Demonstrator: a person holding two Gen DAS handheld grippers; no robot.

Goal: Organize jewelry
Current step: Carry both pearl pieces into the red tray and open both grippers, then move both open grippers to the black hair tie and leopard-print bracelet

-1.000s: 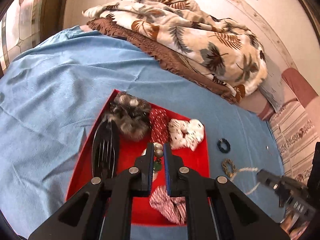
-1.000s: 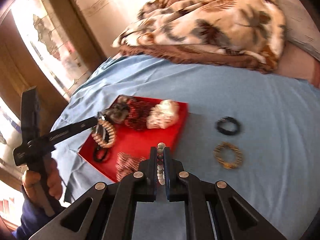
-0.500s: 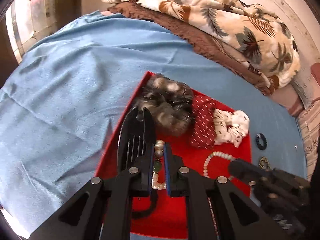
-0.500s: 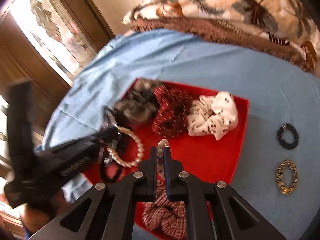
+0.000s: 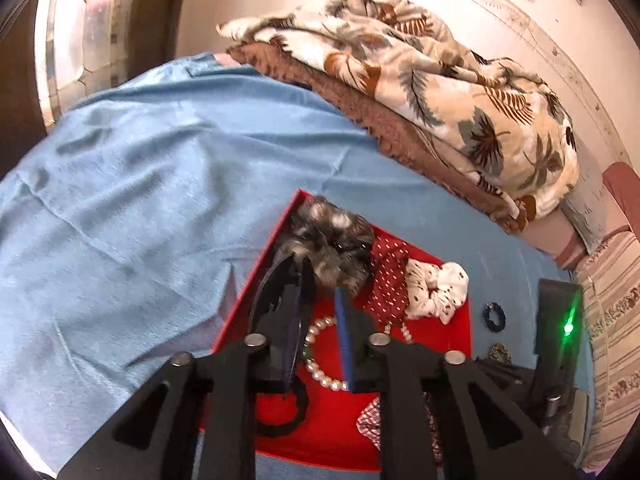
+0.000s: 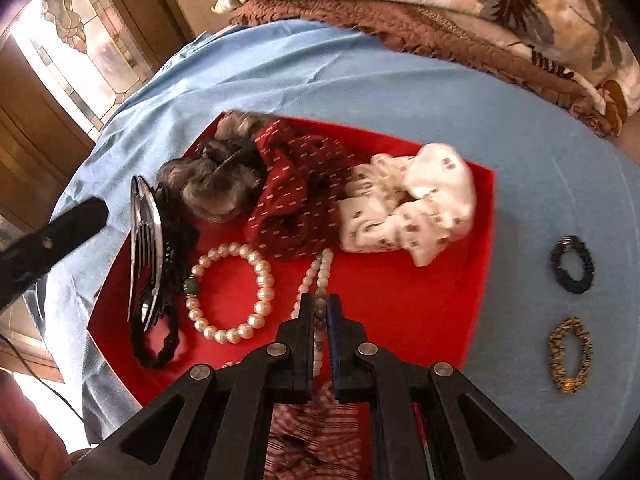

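Note:
A red tray point(image 6: 400, 300) lies on the blue bedsheet and also shows in the left wrist view point(image 5: 460, 320). A round pearl bracelet point(image 6: 230, 292) lies flat on it, and in the left wrist view point(image 5: 320, 364) it sits below my open left gripper point(image 5: 320, 296). My right gripper point(image 6: 320, 300) is shut on a second pearl bracelet point(image 6: 316, 276), whose far end touches the tray. The tray also holds a grey furry scrunchie point(image 6: 216, 176), a red dotted scrunchie point(image 6: 296, 200), a white scrunchie point(image 6: 412, 204), a black hair claw point(image 6: 146, 248) and a checked scrunchie point(image 6: 316, 432).
A black hair tie point(image 6: 572, 264) and a leopard-print hair tie point(image 6: 568, 354) lie on the sheet right of the tray. A folded leaf-print blanket point(image 5: 440, 80) is heaped at the back. A stained-glass door point(image 6: 76, 52) stands at the left.
My left gripper has opened and let its pearl bracelet drop flat onto the tray. My right gripper has come lower over the tray with its bracelet.

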